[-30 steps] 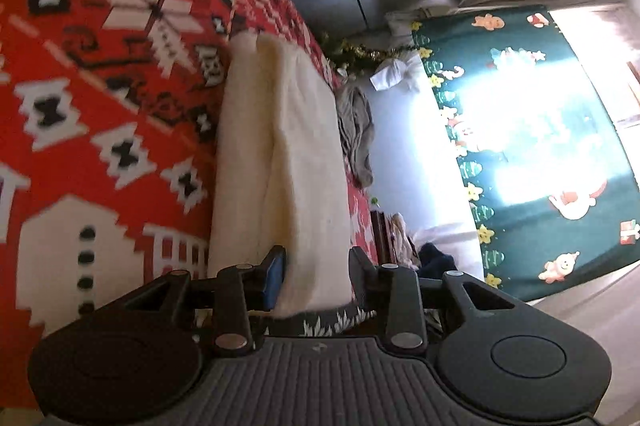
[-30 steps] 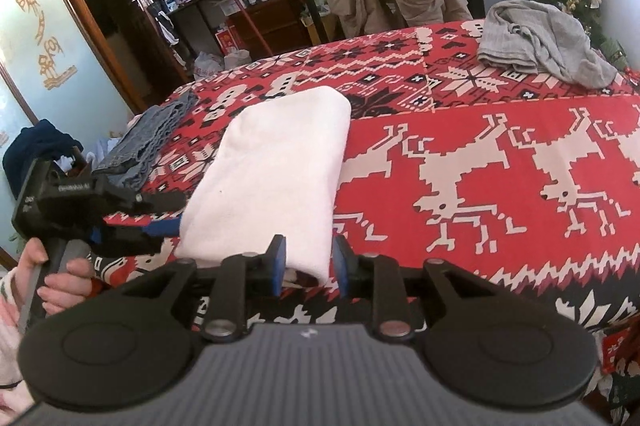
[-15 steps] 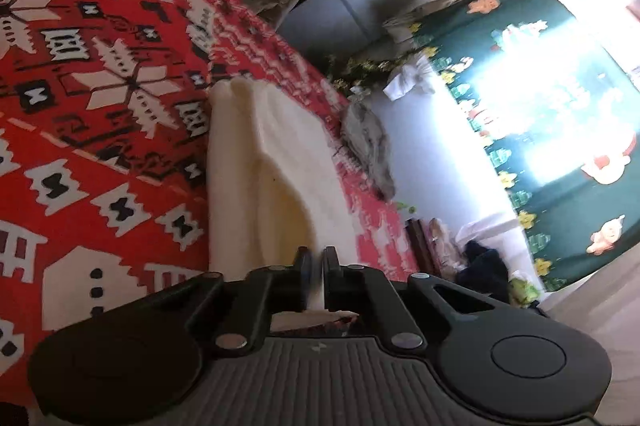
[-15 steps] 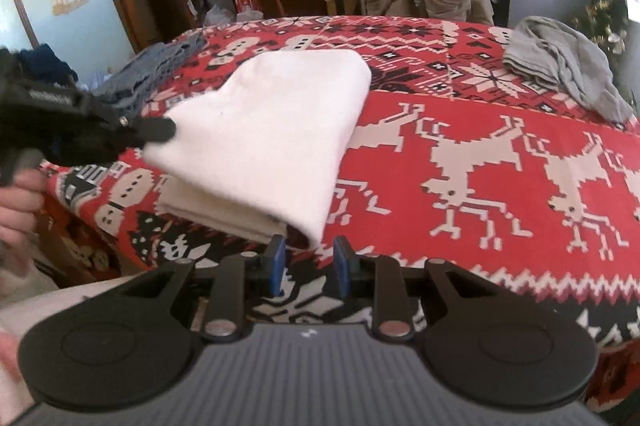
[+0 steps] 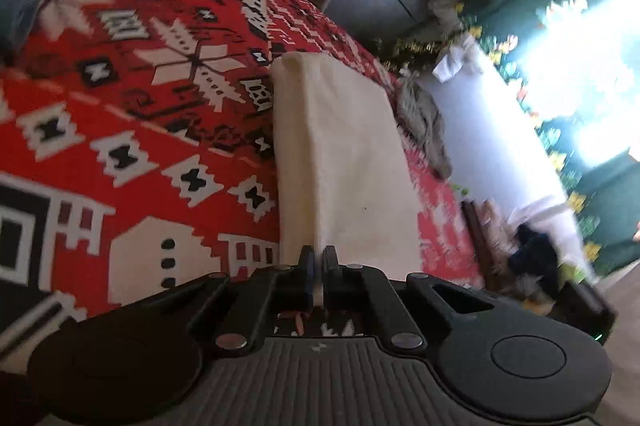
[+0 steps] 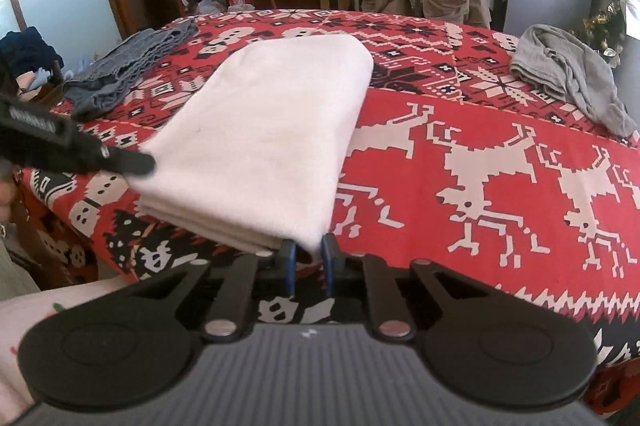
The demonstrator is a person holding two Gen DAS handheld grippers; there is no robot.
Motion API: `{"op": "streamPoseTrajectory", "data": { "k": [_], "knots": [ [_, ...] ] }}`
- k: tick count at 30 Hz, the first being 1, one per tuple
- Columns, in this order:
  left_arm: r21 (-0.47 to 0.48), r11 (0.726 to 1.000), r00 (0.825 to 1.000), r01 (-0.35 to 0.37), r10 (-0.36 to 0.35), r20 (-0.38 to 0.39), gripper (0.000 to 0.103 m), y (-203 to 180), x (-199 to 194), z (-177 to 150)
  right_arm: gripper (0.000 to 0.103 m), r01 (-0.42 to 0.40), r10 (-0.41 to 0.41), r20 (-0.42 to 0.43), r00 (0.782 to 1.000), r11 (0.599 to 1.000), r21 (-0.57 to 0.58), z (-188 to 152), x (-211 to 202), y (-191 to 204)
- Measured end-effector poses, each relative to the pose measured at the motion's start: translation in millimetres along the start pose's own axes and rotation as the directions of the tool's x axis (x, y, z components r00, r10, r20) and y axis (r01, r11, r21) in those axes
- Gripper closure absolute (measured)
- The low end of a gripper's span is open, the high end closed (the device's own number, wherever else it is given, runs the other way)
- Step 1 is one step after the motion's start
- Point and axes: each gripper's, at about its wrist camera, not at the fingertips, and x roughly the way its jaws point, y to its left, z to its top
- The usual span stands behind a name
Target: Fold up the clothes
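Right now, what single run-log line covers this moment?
step: fold clothes | left gripper: jaws shut on white cloth near edge | right gripper: jaws closing over its near corner | grey garment: unfolded, far right

Ahead of the right tongs [image 6: 307, 253], the folded white garment [image 6: 272, 134] is soft, matt, slightly fuzzy cloth. Beneath it the red patterned cover [image 6: 460, 130] on the tabletop looks like flat woven fabric, dull in finish. Far right of these tongs a grey garment [image 6: 568, 74] is thin, crumpled cloth. The left tongs [image 5: 319, 268] are matt black plastic with blue pads and shiny metal rivets.
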Motion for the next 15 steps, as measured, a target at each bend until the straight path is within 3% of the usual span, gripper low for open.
{"op": "streamPoseTrajectory", "data": {
  "k": [8,10,15],
  "knots": [
    [0.004,1.0,1.0,-0.01,0.01,0.017,0.087,-1.7,-18.3,7.6,0.088,-0.02,0.02,-0.003,1.0,1.0,-0.005,3.5,-10.4,-1.8],
    [0.014,1.0,0.999,-0.002,0.002,0.039,0.068,-5.3,-22.1,16.5,0.088,-0.039,0.039,0.009,0.999,0.999,0.002,5.6,-19.9,-7.2],
    [0.022,1.0,0.996,0.022,-0.024,0.088,0.061,-9.3,-11.1,55.7,0.086,-0.073,0.071,0.059,0.996,0.997,0.029,15.6,-46.9,-32.3]
  ]
}}
